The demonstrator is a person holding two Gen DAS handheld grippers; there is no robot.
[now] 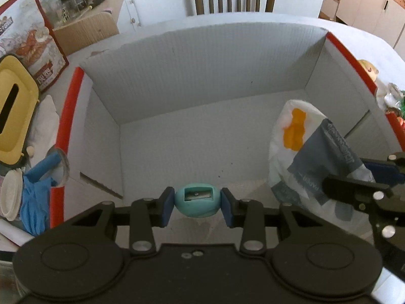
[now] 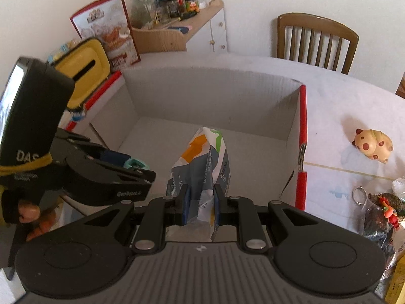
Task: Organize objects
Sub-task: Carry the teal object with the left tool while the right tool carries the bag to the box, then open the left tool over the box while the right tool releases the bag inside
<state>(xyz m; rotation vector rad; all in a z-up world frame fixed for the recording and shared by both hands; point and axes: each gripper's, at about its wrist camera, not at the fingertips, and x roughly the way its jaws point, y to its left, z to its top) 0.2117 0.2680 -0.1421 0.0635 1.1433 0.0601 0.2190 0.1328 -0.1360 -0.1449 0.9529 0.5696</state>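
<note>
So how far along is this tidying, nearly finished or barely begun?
Barely begun, it seems. The box looks empty so far. In hand: the left gripper holds a teal sharpener over it, and the right gripper holds a tissue pack. Left: a spotted toy and a keyring bundle on the table.

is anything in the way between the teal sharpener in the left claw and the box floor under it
Nothing visible: the floor of the box beneath the teal sharpener is bare. The paper packet in the right claw hangs off to the right.
</note>
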